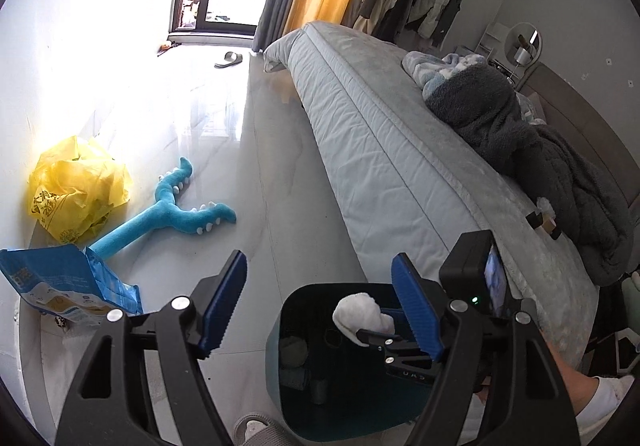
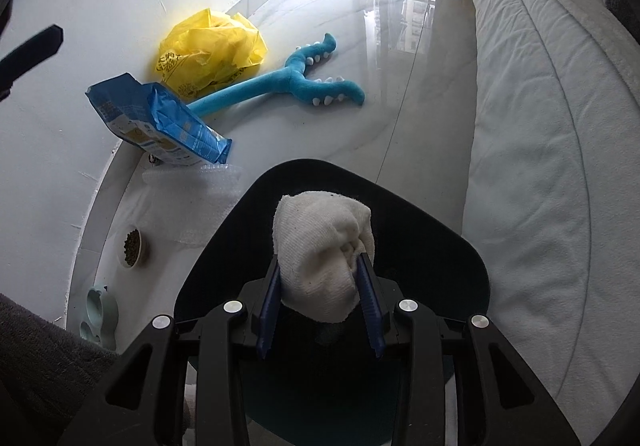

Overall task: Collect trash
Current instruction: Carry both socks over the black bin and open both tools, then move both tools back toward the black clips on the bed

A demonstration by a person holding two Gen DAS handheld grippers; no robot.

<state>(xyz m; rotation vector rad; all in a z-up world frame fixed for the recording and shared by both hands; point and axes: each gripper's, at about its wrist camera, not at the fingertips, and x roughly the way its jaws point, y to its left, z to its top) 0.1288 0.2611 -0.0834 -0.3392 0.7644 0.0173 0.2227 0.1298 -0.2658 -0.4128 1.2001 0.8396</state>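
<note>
The right tool is clamping a crumpled white cloth wad directly above the dark teal plastic bin (presumably so it drops straight in). The left tool is hovering beside it, spread wide and empty.

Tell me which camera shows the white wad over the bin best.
The right wrist view: the white wad fills the centre, pinched in the right tool above the dark bin. The left wrist view shows it smaller, from the side, partly hidden.
</note>
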